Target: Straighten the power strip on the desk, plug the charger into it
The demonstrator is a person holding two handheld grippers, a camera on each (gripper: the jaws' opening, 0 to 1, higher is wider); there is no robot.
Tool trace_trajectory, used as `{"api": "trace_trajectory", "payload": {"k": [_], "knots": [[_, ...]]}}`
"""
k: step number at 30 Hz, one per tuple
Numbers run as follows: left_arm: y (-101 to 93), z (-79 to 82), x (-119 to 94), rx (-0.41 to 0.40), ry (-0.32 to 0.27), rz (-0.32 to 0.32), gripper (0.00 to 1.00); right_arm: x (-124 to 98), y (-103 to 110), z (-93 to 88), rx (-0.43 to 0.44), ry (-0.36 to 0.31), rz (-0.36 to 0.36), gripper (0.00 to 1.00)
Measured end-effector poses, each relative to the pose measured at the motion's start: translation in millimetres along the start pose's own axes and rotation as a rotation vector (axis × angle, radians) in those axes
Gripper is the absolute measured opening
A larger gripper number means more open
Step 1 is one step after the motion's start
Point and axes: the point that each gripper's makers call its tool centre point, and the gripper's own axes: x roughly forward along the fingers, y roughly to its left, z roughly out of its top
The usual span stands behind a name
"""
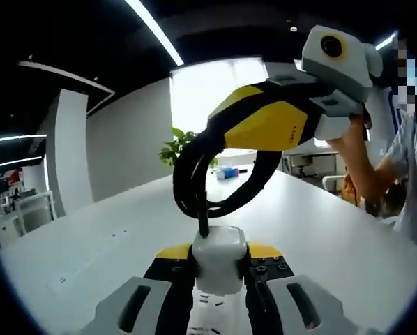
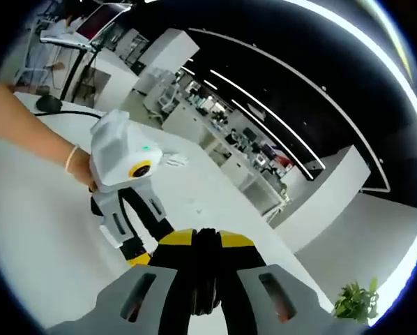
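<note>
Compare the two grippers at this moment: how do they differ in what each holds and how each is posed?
The left gripper is shut on the white charger, while the right gripper is shut on the black cable coiled above it. The left gripper sits low over the white desk; the right gripper is raised higher, angled down. Both share yellow-and-black jaws on grey bodies.

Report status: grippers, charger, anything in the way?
Left gripper shut on charger. Right gripper shut on its black cable. Power strip unseen. White desk below.
</note>
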Motion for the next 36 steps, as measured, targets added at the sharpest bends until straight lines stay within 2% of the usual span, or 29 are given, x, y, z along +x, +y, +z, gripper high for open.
{"api": "trace_trajectory", "payload": {"k": [3, 5, 7, 20, 31, 32, 33, 34, 36], "knots": [[-3.8, -7.1, 0.9, 0.01, 0.022, -0.024, 0.26, 3.0, -0.2, 2.2, -0.002, 0.001, 0.007, 0.05], [1.2, -4.1, 0.4, 0.035, 0.012, -0.004, 0.25, 3.8, -1.5, 3.2, -0.012, 0.003, -0.004, 0.05], [1.7, -1.4, -0.7, 0.005, -0.013, -0.012, 0.25, 5.0, -3.4, 4.7, -0.014, -0.002, -0.006, 0.05], [5.8, -6.7, -4.0, 0.033, 0.014, -0.011, 0.25, 9.8, -2.3, 4.0, -0.011, 0.003, -0.001, 0.05], [6.8, -11.6, -2.1, 0.045, 0.01, -0.013, 0.25, 10.1, 2.9, 0.3, -0.02, 0.009, 0.005, 0.05], [5.7, -13.2, -1.5, 0.054, 0.02, -0.015, 0.25, 10.0, 3.6, -0.3, -0.02, 0.009, 0.007, 0.05], [5.7, -24.8, -0.9, 0.113, 0.087, -0.014, 0.25, 11.6, 10.1, -5.1, -0.007, 0.023, 0.035, 0.05], [5.5, -21.4, -3.4, 0.08, 0.055, -0.011, 0.25, 11.2, 8.8, -3.9, -0.012, 0.0, 0.018, 0.05], [5.3, -21.9, -6.1, 0.075, 0.03, -0.008, 0.25, 8.5, 8.8, -6.2, -0.002, 0.001, 0.017, 0.05]]}}
